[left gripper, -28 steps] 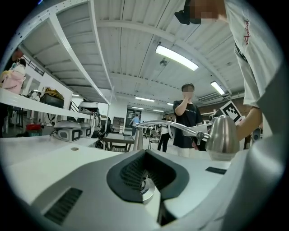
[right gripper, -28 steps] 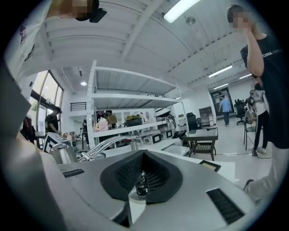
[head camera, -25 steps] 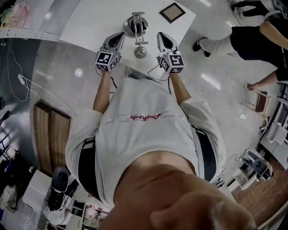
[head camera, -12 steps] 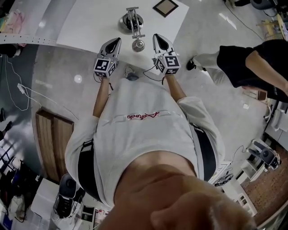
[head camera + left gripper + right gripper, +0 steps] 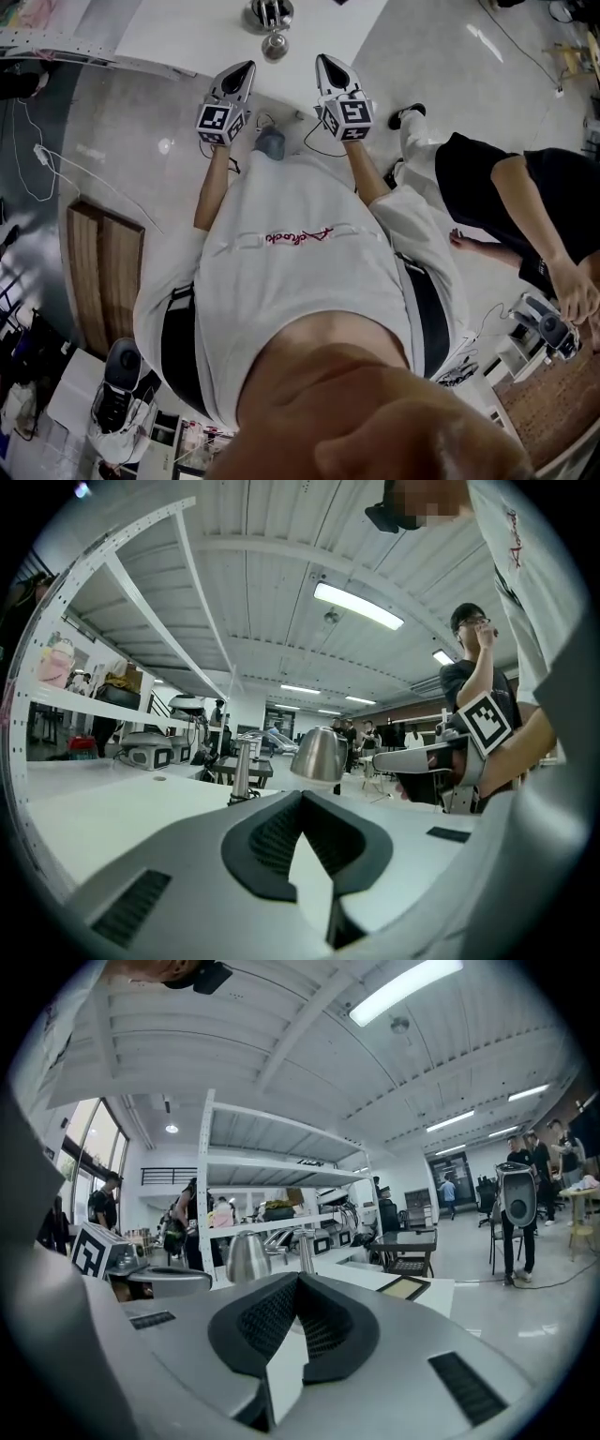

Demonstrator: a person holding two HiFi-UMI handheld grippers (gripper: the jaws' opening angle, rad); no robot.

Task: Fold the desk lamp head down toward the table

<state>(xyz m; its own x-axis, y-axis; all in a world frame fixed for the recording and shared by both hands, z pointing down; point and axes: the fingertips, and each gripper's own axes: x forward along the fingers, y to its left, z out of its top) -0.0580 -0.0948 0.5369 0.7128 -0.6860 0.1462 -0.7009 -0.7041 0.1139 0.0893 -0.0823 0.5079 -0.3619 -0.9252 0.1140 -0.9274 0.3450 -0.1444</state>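
Note:
The silver desk lamp stands on the white table [image 5: 178, 33] at the top edge of the head view, its round head [image 5: 274, 47] nearest me and its base [image 5: 265, 13] behind. Both grippers are held level, short of the table edge and apart from the lamp. My left gripper [image 5: 246, 67] is shut and holds nothing; so is my right gripper [image 5: 322, 60]. In the left gripper view the lamp head [image 5: 317, 755] and post [image 5: 242, 772] rise beyond the shut jaws. The right gripper view shows the lamp head [image 5: 247, 1258] and post [image 5: 305, 1252] ahead.
A person in black [image 5: 506, 197] bends over close on the right. A wooden board [image 5: 103, 281] and cables [image 5: 42, 159] lie on the floor at left. A dark framed square [image 5: 406, 1287] lies on the table. Shelving [image 5: 112, 602] stands behind the table.
Both grippers have drawn back from the lamp and table, still shut. The lamp has slid toward the top edge of the head view. The person in black has come closer on the right.

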